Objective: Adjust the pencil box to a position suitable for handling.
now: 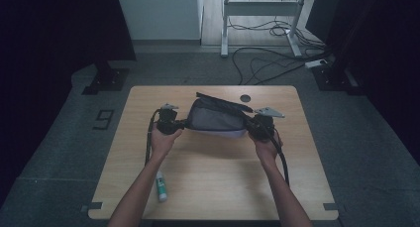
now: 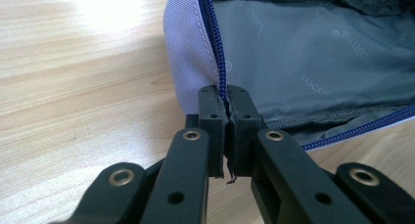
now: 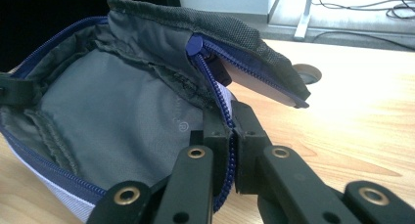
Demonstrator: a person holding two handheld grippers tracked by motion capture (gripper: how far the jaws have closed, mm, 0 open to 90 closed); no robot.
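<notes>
High view: a person's two forearms reach in from below over a wooden tabletop (image 1: 208, 187), each hand holding a gripper. Between the two hangs a grey zip pouch (image 1: 218, 119), stretched sideways and apparently lifted just clear of the wood, though contact underneath is hard to judge. The left gripper (image 1: 182, 122) is clamped on the pouch's left end; the right gripper (image 1: 249, 124) is clamped on its right end.

Left gripper view: both black jaws are pressed together on the pouch edge (image 2: 226, 99), right at the blue zip. Beyond the jaws lies the pale outer fabric, and to their right the dark grey lining.

Right gripper view: these jaws too are pinched shut on the zip seam (image 3: 227, 119). Ahead of them the pouch gapes wide, its lining bare and nothing visible inside. The zip slider (image 3: 195, 43) sits further along the top edge, above the jaws, and a black flap folds outward to their right.

A small white tube with a green label (image 1: 161, 186) lies on the wood near the left forearm, well behind the left gripper.

Judged from this, unzipping and spreading the pouch look done. Filling it, perhaps with the tube, and zipping it shut seem to remain.
</notes>
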